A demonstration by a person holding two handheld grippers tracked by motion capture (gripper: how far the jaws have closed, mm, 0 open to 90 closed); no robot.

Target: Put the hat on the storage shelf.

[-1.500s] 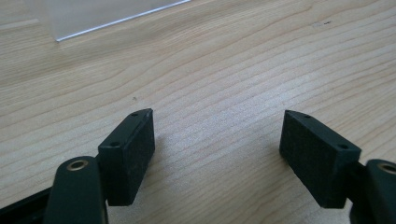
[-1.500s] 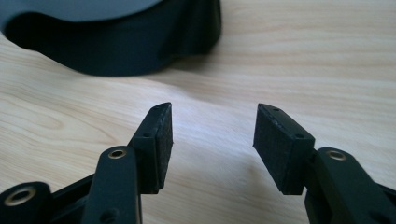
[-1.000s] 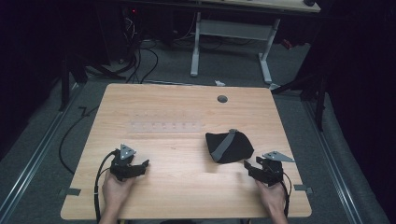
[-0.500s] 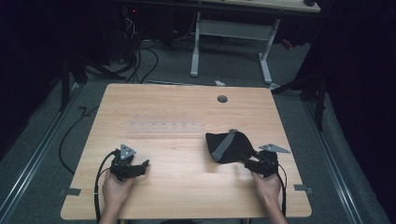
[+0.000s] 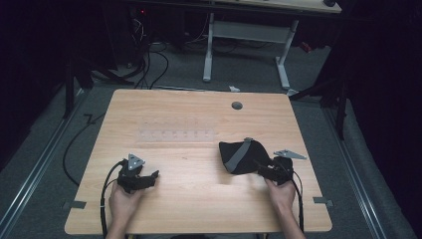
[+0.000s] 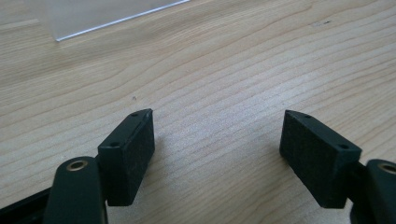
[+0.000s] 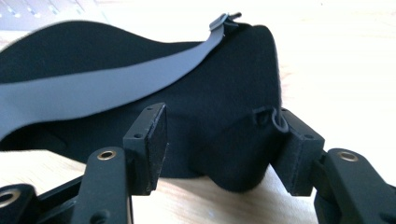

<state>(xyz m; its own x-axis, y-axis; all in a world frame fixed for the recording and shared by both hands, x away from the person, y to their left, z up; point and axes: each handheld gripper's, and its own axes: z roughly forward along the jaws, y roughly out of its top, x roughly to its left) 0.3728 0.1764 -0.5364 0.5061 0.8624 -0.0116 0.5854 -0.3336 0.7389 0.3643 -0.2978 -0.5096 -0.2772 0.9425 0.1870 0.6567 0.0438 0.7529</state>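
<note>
Black soft fabric eye mask (image 5: 242,157) with grey elastic strap (image 5: 237,155): the right gripper (image 7: 219,135) has slid left onto its edge, jaws unclenched but narrowing; left gripper (image 5: 141,178) stayed spread over woodgrain table (image 5: 199,119).

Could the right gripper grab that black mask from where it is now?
Probably yes. The right gripper has its jaws open around the near corner of the black mask, nothing lies between them, and the jaws have just been closing a little.
</note>
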